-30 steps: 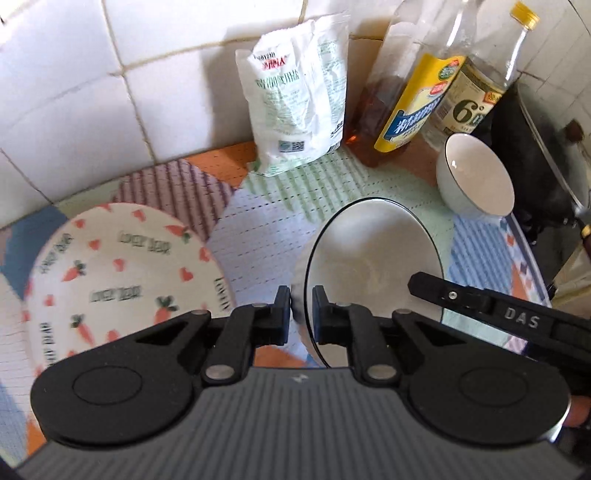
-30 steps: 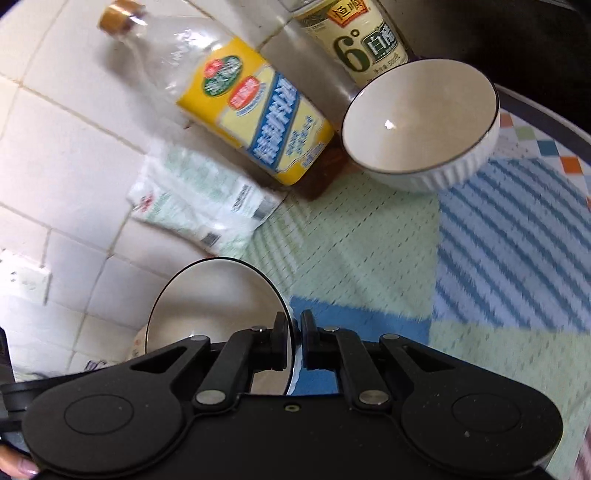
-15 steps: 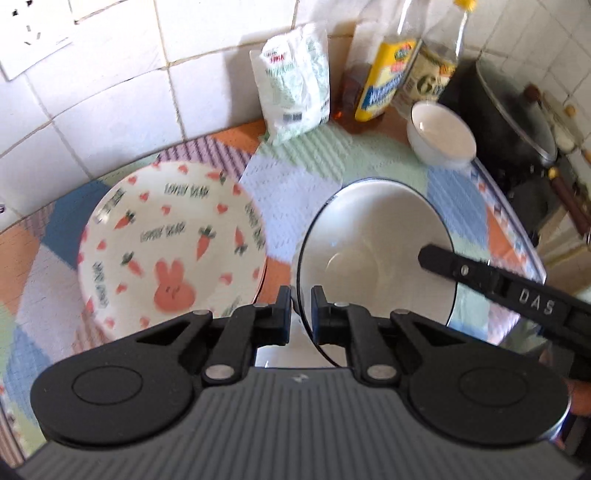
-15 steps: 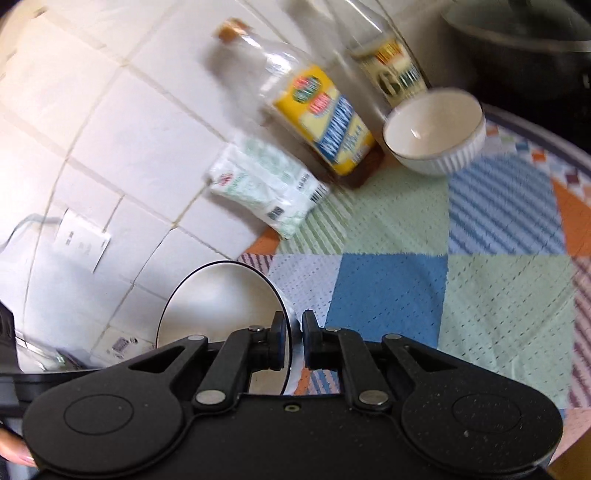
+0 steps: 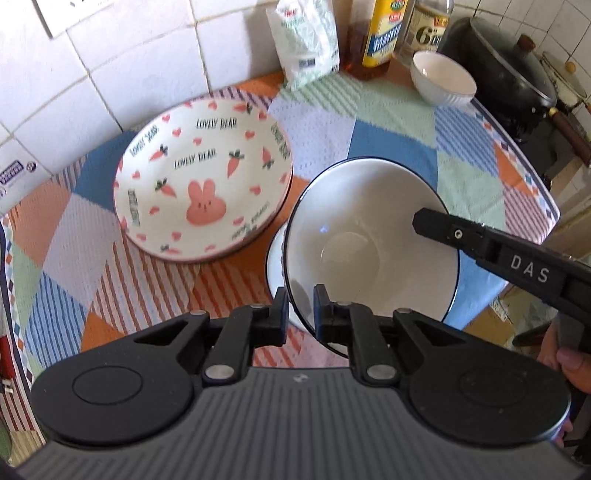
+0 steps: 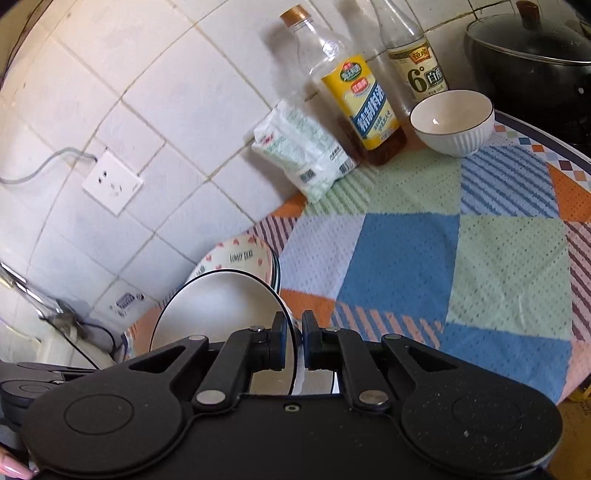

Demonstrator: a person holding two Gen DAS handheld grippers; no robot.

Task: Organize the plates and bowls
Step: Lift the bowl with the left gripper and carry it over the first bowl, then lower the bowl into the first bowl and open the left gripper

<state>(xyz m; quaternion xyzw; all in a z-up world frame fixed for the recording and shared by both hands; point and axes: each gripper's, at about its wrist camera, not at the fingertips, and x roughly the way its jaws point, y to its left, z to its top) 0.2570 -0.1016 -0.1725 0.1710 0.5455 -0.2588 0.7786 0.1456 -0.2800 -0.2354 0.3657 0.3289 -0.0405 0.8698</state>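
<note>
in the left wrist view, the left gripper [image 5: 300, 309] has its jaws clamped on the near rim of a white bowl with a dark rim line [image 5: 369, 243], held tilted so its inside faces the camera, above the front part of a table covered by a patchwork cloth [image 5: 399, 144]. under the bowl's left side the edge of another white dish [image 5: 274, 258] shows; whether the two touch cannot be told. the right gripper [image 5: 428, 221] reaches in from the right and pinches the bowl's far right rim. just left of the bowl, a carrot-and-bunny plate [image 5: 203, 177] lies on the cloth toward the back left edge. at the back edge, against the tiled wall, stand a white packet [image 5: 306, 40], a yellow-labelled bottle [image 5: 380, 37] and a clear bottle marked 6° [image 5: 428, 33], with a small ribbed white bowl [image 5: 443, 77] in front of the clear bottle and a black pot [image 5: 506, 70] beyond the table's right side. in the right wrist view, the right gripper [image 6: 294, 345] is closed on the rim of the white bowl with a dark rim line [image 6: 218, 306], which stands on edge at the lower left; the carrot-and-bunny plate [image 6: 240, 254] peeks out behind it. the small ribbed white bowl [image 6: 452, 122] sits at the far corner beside the yellow-labelled bottle [image 6: 354, 96], the clear bottle marked 6° [image 6: 413, 59] and the white packet [image 6: 303, 151], with the black pot [image 6: 535, 55] behind.
</note>
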